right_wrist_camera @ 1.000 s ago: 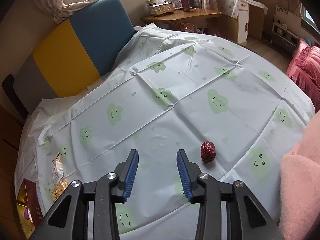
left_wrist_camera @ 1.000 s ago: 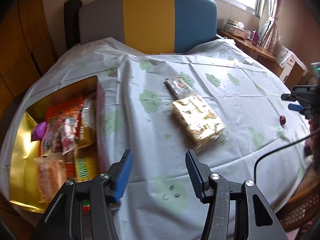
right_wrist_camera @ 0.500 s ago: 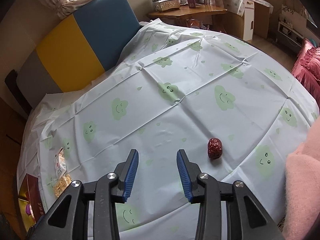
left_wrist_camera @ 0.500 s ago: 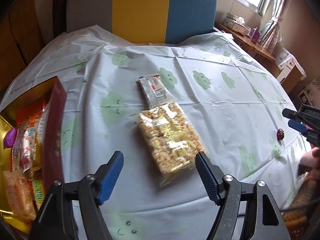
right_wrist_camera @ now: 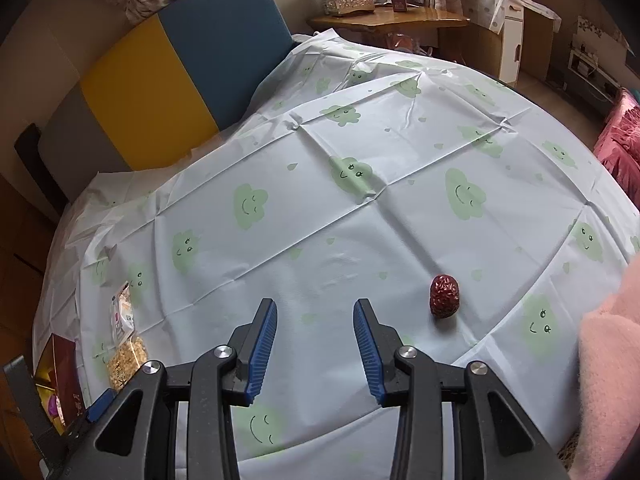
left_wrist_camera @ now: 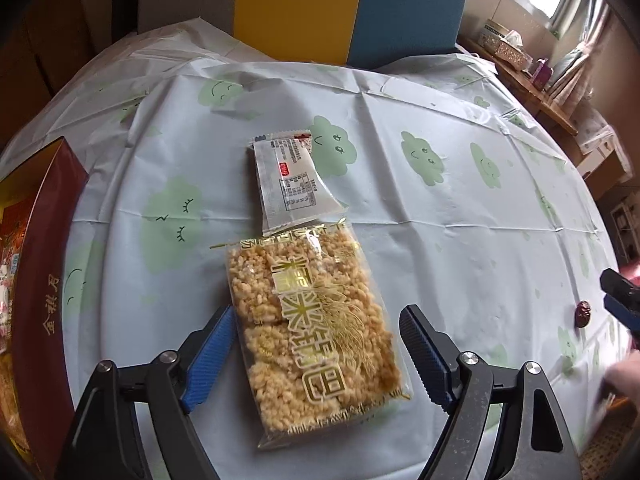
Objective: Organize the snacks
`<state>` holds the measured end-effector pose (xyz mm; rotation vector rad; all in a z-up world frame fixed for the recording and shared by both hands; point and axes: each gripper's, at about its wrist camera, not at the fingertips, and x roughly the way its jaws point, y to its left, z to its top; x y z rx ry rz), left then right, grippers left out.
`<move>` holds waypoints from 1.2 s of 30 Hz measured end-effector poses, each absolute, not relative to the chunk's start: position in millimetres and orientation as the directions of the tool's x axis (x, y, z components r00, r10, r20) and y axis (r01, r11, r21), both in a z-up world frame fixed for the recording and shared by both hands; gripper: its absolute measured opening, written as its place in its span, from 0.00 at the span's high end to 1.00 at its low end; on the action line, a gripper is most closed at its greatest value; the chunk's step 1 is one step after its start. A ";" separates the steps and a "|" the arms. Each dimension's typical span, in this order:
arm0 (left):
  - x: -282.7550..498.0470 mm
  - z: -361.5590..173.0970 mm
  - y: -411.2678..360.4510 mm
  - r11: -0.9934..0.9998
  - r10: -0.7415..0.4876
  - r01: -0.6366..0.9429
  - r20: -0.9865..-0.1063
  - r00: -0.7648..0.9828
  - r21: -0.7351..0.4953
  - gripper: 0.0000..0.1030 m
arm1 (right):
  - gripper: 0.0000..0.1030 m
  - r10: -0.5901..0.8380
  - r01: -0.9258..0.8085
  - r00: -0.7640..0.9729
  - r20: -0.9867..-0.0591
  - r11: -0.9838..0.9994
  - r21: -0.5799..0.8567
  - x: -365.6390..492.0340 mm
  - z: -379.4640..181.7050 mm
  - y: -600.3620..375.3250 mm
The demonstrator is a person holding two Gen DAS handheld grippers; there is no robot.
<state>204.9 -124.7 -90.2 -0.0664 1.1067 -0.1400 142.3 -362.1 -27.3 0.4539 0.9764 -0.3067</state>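
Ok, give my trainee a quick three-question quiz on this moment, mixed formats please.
1. True or false: the left gripper has its jaws clamped on the rice-cracker pack.
2. Multiple choice: what lies on the tablecloth just right of the right gripper in its own view? A) a red date B) a white sachet C) a purple candy
3. Fill in: the white sachet lies at the pack's ____ end, touching it.

Key:
1. False. The jaws have just been opening and stand either side of the pack without pressing it.
2. A, the red date.
3. Far, the end toward the colour-block headboard.
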 end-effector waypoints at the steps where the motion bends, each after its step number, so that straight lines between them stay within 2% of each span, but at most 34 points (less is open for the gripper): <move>1: 205.2 -93.2 -125.0 0.989 -0.144 0.087 -0.890 0.433 -0.117 0.20 | 0.61 -0.046 0.445 0.527 -0.848 0.866 0.230 142.6 -27.7 -362.0; 5: 194.1 -93.2 -122.4 0.981 -0.173 0.160 -0.881 0.440 -0.113 0.26 | 0.61 -0.043 0.448 0.525 -0.850 0.863 0.233 142.5 -28.3 -362.8; 10: 162.3 -91.2 -111.1 0.969 -0.200 0.220 -0.881 0.429 -0.113 0.26 | 0.61 -0.044 0.457 0.521 -0.852 0.858 0.235 142.7 -29.1 -364.8; 16: 114.0 -90.6 -86.4 0.967 -0.172 0.247 -0.863 0.476 -0.056 0.25 | 0.61 -0.040 0.449 0.511 -0.859 0.864 0.226 144.5 -32.2 -361.7; 19: 101.4 -98.0 -73.5 0.964 -0.188 0.258 -0.851 0.490 -0.064 0.22 | 0.61 -0.014 0.413 0.507 -0.862 0.881 0.228 147.0 -34.6 -354.2; 23: 92.1 -102.1 -77.7 0.955 -0.162 0.295 -0.830 0.534 0.004 0.21 | 0.61 0.024 0.340 0.483 -0.875 0.916 0.213 152.8 -41.0 -336.0; 32: 84.7 -105.5 -75.4 0.953 -0.189 0.302 -0.785 0.590 -0.003 0.21 | 0.61 0.038 0.211 0.460 -0.887 0.966 0.151 155.7 -47.1 -301.3; 36: 80.0 -106.4 -74.9 0.953 -0.199 0.303 -0.762 0.616 -0.003 0.21 | 0.61 0.094 0.118 0.444 -0.891 0.980 0.162 157.2 -50.6 -282.9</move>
